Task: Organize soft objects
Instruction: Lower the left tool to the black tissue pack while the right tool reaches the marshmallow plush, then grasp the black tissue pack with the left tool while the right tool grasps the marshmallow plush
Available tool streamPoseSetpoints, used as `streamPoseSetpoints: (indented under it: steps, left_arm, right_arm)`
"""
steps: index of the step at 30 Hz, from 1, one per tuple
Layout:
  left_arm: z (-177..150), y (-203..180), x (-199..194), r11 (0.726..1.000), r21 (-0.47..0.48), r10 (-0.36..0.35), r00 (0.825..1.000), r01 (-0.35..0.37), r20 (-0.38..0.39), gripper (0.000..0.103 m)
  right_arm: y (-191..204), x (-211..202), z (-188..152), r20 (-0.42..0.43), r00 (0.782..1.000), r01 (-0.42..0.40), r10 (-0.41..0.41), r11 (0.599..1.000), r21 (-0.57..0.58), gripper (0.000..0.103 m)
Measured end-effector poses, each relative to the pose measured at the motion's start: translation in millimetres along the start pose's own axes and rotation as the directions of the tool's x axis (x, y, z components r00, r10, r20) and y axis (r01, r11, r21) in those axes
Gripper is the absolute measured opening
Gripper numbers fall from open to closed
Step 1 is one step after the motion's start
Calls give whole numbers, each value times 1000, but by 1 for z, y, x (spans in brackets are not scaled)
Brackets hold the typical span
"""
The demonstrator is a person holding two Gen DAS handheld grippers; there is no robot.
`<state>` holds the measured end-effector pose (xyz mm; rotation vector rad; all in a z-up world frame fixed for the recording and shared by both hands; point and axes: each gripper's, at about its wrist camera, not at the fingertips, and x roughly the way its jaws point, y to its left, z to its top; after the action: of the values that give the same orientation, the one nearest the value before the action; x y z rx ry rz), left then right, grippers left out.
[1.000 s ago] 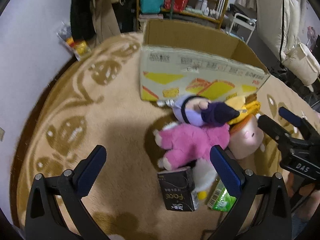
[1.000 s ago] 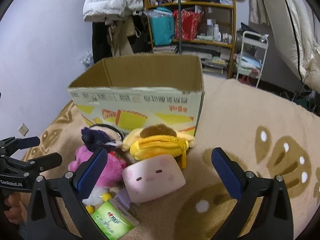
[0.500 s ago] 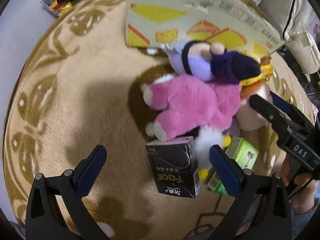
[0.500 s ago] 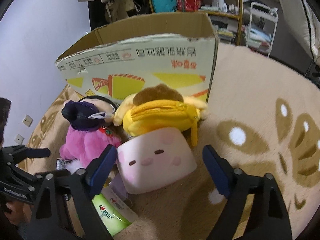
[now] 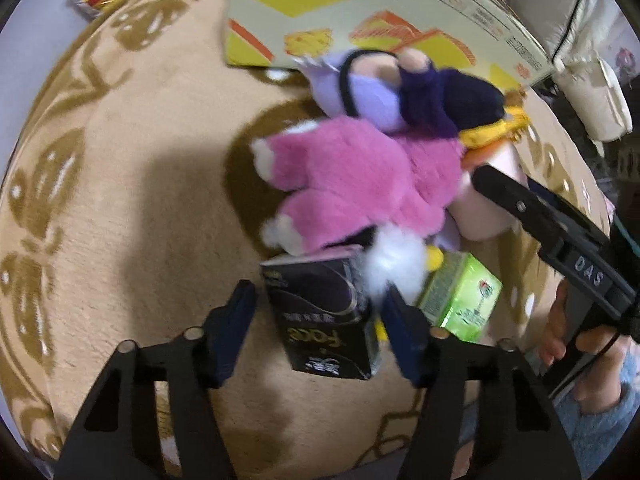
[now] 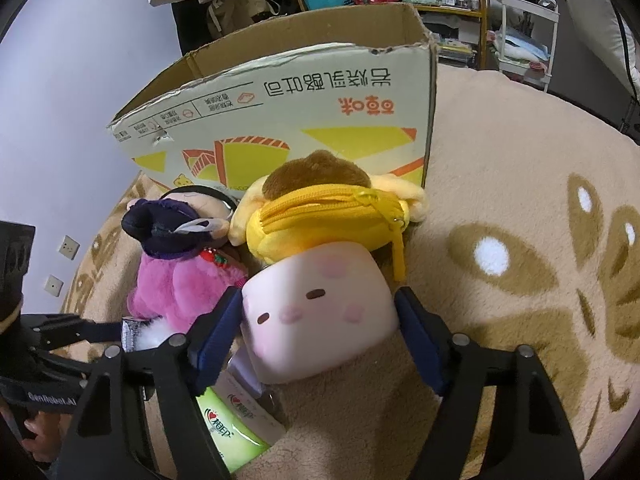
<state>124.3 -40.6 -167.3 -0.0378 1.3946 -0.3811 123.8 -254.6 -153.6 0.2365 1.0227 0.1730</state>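
Where the cardboard box (image 6: 288, 120) stands open-topped on the beige rug (image 6: 520, 184), the soft things lie heaped against its printed front wall; what the box holds cannot be seen from either camera. Touching that wall are a purple doll (image 5: 384, 92) and a yellow zip pouch (image 6: 328, 216). Just in front of the doll, further from the box, a pink plush (image 5: 360, 184) lies on its side, and beside it, in front of the pouch, sits a pale pink cube plush (image 6: 320, 312).

The right gripper (image 6: 320, 336) has its blue fingers spread to either side of the cube plush, the pads at or just off its sides; whether they press it is unclear. The left gripper (image 5: 320, 332) is parted around a black tissue pack (image 5: 324, 316), with a gap visible on the left side, so it is not clamped. That pack lies on the rug at the pile's edge farthest from the box, touching the pink plush, and a green tissue pack (image 5: 460, 300) lies just beside it.
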Motion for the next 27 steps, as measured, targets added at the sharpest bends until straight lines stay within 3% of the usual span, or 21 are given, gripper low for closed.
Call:
streamPoseSetpoints:
  steps: [4,15,21,27]
  left_arm:
    - [-9,-9,-2,1000,17,-10,1000,9,9,49]
    - [-9,-9,-16,1000,11,11,999,-12,50,48]
    - [-8,-9,-18,999,12,39,997,-39,60,48]
    - [-5,-10,-11,998,-1,63,996,-63,64,48]
  right_arm:
    - [1,1,-1,0,1000,2,-2,1000,0,79]
    - [4,-2,-1,4,1000,6,-6,1000,-6,78]
    - [1,-5,-3,4,1000,16,-16,1000,-10,69]
    - [7,-8,-7,12,998,58,-57,997,-42,48]
